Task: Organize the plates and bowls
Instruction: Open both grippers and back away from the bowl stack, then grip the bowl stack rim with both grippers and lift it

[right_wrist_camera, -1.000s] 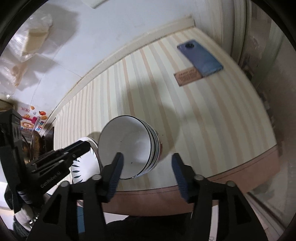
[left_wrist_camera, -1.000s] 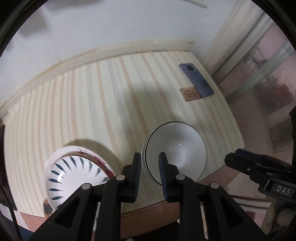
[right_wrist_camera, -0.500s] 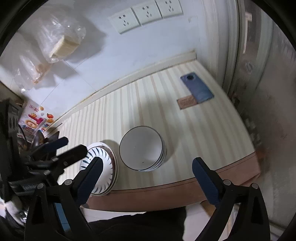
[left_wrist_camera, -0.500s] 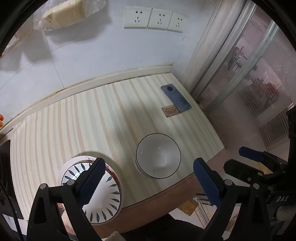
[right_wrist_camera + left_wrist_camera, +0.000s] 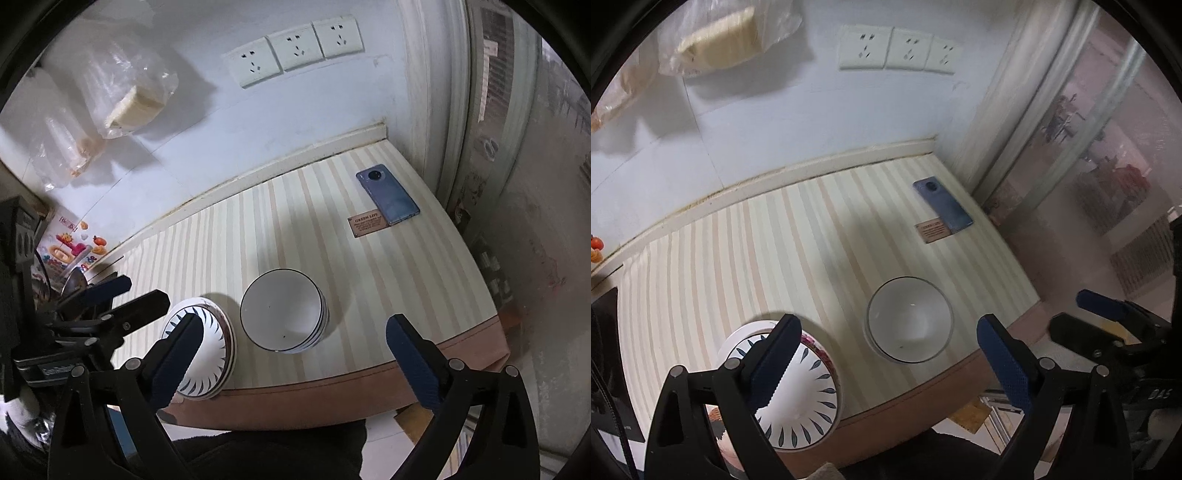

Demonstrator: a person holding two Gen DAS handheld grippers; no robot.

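Observation:
A stack of white bowls with a thin dark rim [image 5: 908,319] [image 5: 282,315] stands near the front edge of the striped table [image 5: 738,266] [image 5: 388,280]. To its left is a stack of plates with blue leaf marks [image 5: 801,398] [image 5: 207,354]. My left gripper [image 5: 886,362] is open and empty, held above and in front of both stacks. My right gripper [image 5: 295,362] is open and empty, also raised above them. The left gripper also shows at the left of the right wrist view [image 5: 110,306], and the right gripper at the right of the left wrist view [image 5: 1108,317].
A blue phone [image 5: 942,206] [image 5: 388,199] and a small brown label [image 5: 932,232] [image 5: 367,224] lie at the table's far right. The wall behind has three sockets [image 5: 901,53] [image 5: 295,51] and hanging plastic bags [image 5: 125,96]. A glass door [image 5: 1108,147] is on the right.
My left gripper let go of the bowl's rim and opened wide. Both grippers opened and drew up and back from the table; the bowl stays on the stack.

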